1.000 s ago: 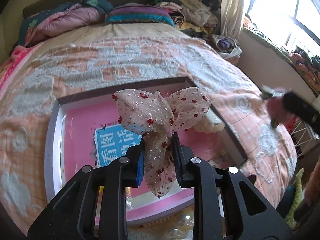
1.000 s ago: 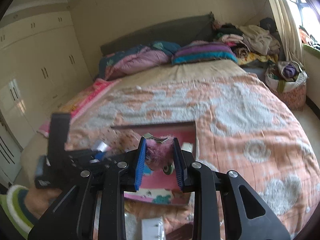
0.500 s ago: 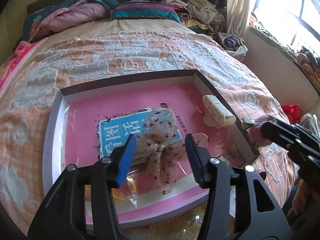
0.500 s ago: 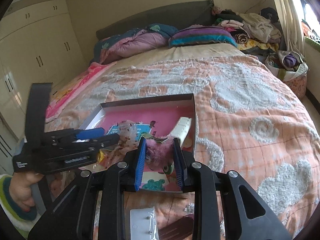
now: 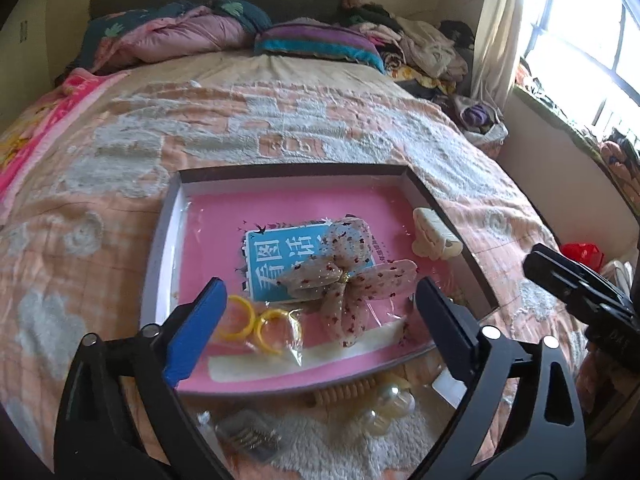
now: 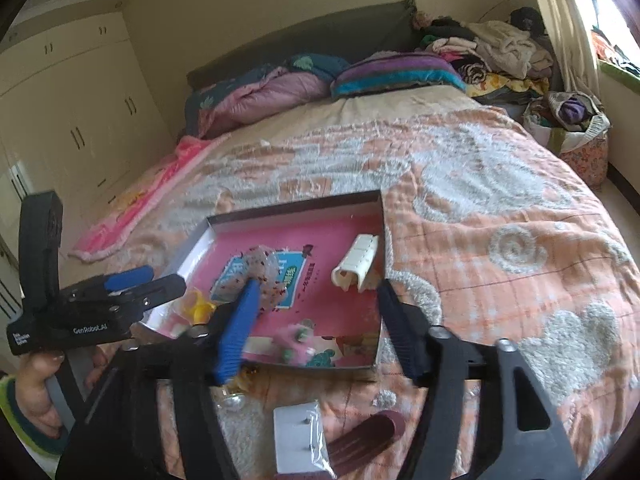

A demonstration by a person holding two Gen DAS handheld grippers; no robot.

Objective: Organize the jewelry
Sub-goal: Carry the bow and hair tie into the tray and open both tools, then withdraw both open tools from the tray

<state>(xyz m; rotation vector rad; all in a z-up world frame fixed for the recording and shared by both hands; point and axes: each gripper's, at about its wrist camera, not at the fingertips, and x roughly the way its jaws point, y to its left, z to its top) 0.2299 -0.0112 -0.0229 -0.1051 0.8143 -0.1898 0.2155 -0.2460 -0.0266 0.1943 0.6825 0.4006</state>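
Note:
A shallow box with a pink floor (image 5: 208, 232) lies on the bed; it also shows in the right wrist view (image 6: 344, 248). In it lie a sheer spotted bow (image 5: 344, 276), a cream hair claw (image 5: 434, 234), yellow rings in a clear bag (image 5: 256, 324) and a blurred pink fluffy clip (image 6: 298, 340). My left gripper (image 5: 318, 322) is open and empty above the box's near edge, just before the bow. My right gripper (image 6: 314, 320) is open and empty above the box's near right part, over the pink clip.
On the bedspread before the box lie a comb-like clip (image 5: 344, 394), clear bead pieces (image 5: 390, 404), a bagged grey clip (image 5: 248, 434), a white card (image 6: 298, 440) and a dark red clip (image 6: 366, 438). Pillows and piled clothes are at the bed's head.
My left gripper opened and let the bow drop into the box, then drew back. My right gripper opened and released the pink fluffy clip into the box.

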